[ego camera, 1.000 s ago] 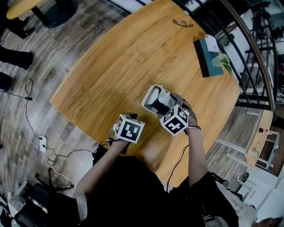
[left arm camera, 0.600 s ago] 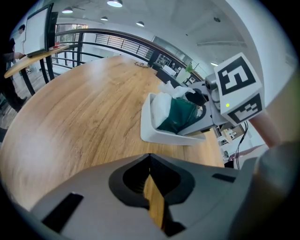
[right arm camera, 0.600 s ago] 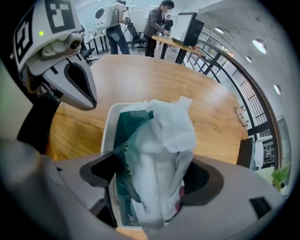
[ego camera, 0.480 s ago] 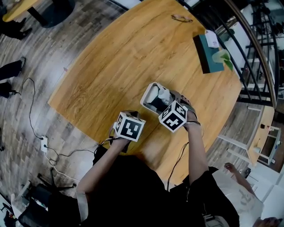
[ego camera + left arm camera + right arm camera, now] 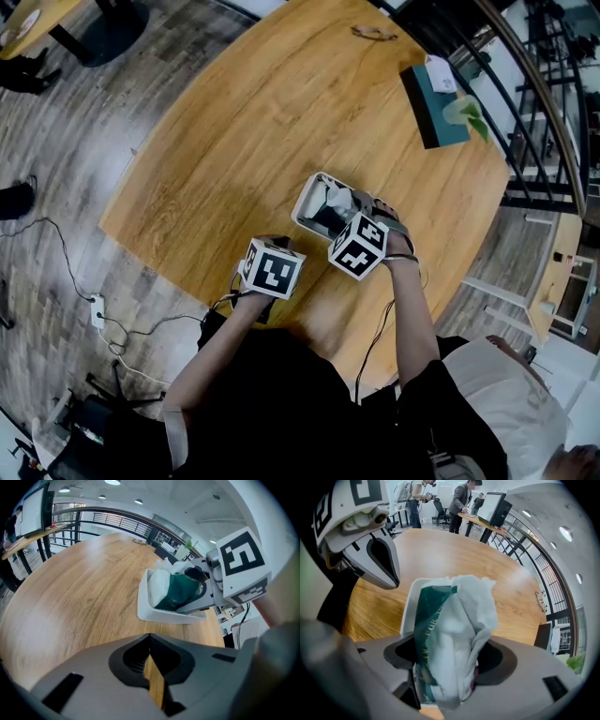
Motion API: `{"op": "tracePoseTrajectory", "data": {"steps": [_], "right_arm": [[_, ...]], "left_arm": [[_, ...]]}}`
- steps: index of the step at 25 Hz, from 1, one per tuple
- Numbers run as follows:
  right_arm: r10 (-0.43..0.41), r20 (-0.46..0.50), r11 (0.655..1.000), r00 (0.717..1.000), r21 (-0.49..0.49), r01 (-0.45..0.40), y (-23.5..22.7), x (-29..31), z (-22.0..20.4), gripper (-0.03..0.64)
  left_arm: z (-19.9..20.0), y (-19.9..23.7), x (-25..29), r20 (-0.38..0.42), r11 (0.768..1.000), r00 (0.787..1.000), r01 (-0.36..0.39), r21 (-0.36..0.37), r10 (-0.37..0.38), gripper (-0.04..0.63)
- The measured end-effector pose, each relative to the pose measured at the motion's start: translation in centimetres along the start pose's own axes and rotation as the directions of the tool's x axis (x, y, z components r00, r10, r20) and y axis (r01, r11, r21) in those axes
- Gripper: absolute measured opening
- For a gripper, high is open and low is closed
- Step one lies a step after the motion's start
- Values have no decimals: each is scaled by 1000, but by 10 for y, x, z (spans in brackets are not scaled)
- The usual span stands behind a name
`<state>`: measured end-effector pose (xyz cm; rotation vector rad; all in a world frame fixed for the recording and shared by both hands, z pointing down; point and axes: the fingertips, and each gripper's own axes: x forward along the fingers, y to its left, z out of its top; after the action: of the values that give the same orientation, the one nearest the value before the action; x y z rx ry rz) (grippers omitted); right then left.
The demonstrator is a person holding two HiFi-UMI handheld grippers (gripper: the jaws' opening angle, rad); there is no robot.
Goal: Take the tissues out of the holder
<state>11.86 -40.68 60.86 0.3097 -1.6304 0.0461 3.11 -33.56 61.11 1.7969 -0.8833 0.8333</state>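
Gold print runs along the green wrapper of the tissue pack [image 5: 427,630]. Only "FOR" reads clearly. The rest is too creased.

On the wooden table [image 5: 253,122] a teal box [image 5: 428,111] lies near the far edge, what may be glasses [image 5: 373,34] beyond it.

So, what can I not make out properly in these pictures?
- Inside of the white plastic holder: head view, the right tongs and their marker cube cover it.
- Print on the green-and-white plastic tissue pack: right gripper view, creased and partly hidden by those tongs, whose jaws have just been closing on it.
- Small dark object at the far edge of the wooden table: head view, too small.
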Motion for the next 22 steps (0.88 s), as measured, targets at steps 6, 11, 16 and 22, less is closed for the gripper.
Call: {"op": "tracePoseTrajectory", "data": {"steps": [6,11,16,22], "right_arm": [[-18,18,1000,1000,-4,18,3,-3,0,325],[-24,22,1000,999,-5,24,6,-4,0,305],[-36,31,999,999,5,36,6,-6,0,295],[-54,44,998,998,25,53,8,-11,-1,290]], "left_arm": [[0,0,1,-5,1000,1000,-2,7,2,8],[-1,1,1,-9,1000,1000,-5,9,5,8],[0,3,0,-11,1000,1000,-14,19,14,8],[-2,0,1,-12,1000,1000,-1,17,1,8]]}}
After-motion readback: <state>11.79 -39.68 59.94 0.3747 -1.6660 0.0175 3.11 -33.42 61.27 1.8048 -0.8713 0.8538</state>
